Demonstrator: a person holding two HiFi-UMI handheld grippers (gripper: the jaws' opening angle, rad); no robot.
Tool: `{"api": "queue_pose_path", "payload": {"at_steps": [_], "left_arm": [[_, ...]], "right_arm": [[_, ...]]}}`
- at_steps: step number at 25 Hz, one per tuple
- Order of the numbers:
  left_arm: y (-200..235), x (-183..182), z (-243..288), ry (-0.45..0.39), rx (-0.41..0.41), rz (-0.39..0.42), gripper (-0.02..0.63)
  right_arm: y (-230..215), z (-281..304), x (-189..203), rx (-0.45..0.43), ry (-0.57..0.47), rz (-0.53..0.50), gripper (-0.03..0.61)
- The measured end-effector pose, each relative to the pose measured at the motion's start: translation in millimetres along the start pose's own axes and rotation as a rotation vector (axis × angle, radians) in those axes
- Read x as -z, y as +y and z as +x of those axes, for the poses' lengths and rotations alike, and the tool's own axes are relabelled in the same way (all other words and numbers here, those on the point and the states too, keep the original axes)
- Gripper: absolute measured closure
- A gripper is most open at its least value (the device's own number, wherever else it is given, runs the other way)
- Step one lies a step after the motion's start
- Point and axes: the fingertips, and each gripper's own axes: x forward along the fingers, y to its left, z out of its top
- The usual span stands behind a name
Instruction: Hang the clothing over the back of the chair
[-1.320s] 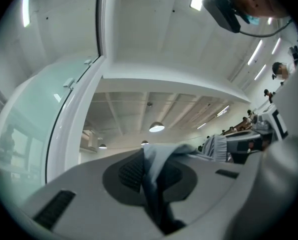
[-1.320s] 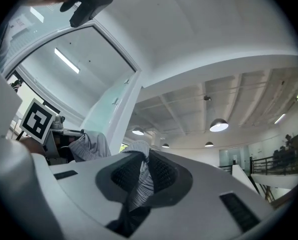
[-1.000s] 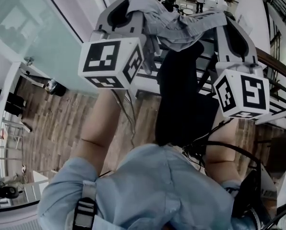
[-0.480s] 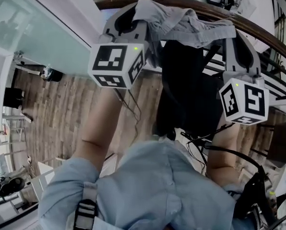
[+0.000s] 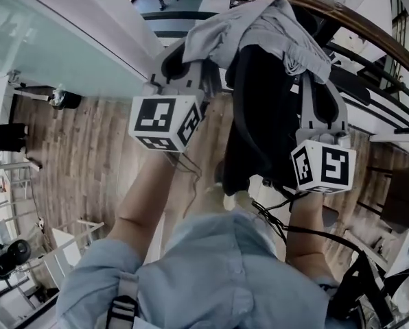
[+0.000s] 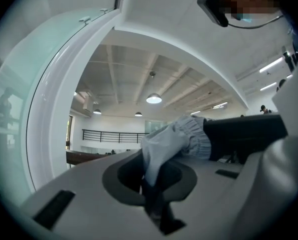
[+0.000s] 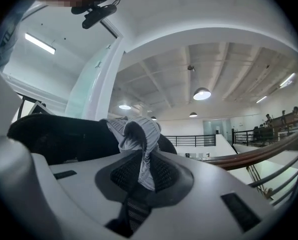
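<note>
A grey garment (image 5: 273, 33) lies bunched over the top of the black chair back (image 5: 266, 115), between my two grippers. My left gripper (image 5: 203, 50) is left of the chair, shut on a gathered edge of the garment (image 6: 169, 139), with the chair back (image 6: 244, 134) just to its right. My right gripper (image 5: 305, 70) is at the chair's right side. A ribbed fold of the garment (image 7: 139, 134) is still pinched between its jaws, which are opening. The dark chair (image 7: 59, 134) fills the left of the right gripper view. The cloth hides both pairs of fingertips in the head view.
A curved wooden handrail (image 5: 342, 12) with black railing bars (image 5: 390, 108) runs behind and right of the chair. A white wall with glass (image 5: 53, 26) stands at the left above the wood floor (image 5: 88, 156). Cables (image 5: 287, 204) hang by my right arm.
Both grippers have come down together with the garment. The cloth, earlier held up above the chair, now rests draped over the top of the chair back.
</note>
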Motion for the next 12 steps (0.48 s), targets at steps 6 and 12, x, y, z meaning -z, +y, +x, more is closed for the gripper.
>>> {"api": "queue_pose_path", "payload": {"at_steps": [6,12], "left_arm": [[-24,19,-17,0.020,0.057,-0.007,0.581],[-29,21,-19,0.017,0.154,0.007,0.435]], "right_arm": [[18,-14,11,0.003,0.029,-0.006,0.496],[24,-3,25,0.010,0.101,0.007,0.411]]}}
